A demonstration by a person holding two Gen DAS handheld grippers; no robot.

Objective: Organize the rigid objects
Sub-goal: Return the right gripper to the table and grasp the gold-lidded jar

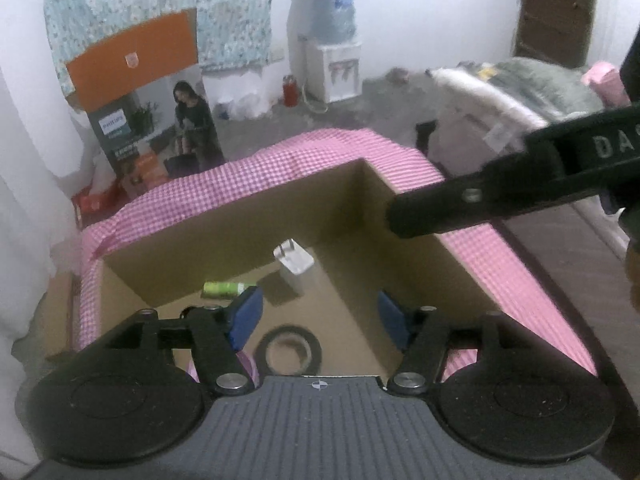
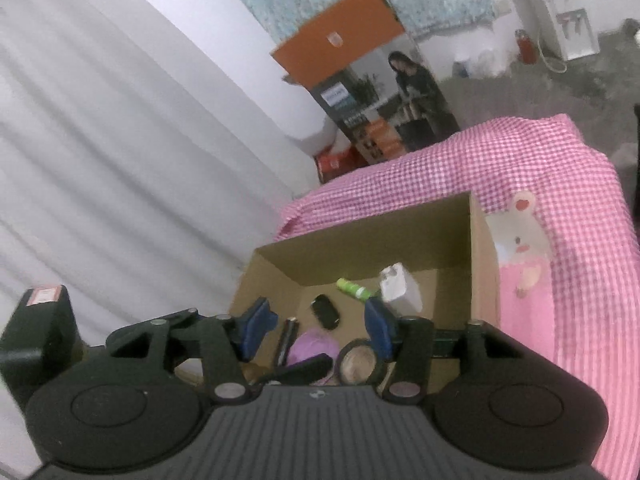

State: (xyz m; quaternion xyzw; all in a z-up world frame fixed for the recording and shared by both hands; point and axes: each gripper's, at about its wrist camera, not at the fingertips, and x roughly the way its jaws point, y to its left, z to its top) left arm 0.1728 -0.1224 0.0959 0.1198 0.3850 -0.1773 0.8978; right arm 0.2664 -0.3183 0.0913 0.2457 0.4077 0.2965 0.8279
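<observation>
Two grippers hang over an open cardboard box that sits on a pink checked cloth. The left gripper has its blue pads spread apart with nothing between them. The right gripper likewise stands parted and empty, its pads clear of everything below.

Inside the box, a white charger plug stands tilted near the far wall, close to the far right corner as the right wrist view shows it. A green tube lies just beside it along the same wall. A roll of black tape lies flat on the box floor near the near edge. In the right wrist view a black oval item lies toward the middle of the floor, with a dark pen-like stick and a purple round thing nearer the near edge; what the purple thing is, I cannot tell.

Beyond the cloth's far edge stands a printed carton with an orange flap.
</observation>
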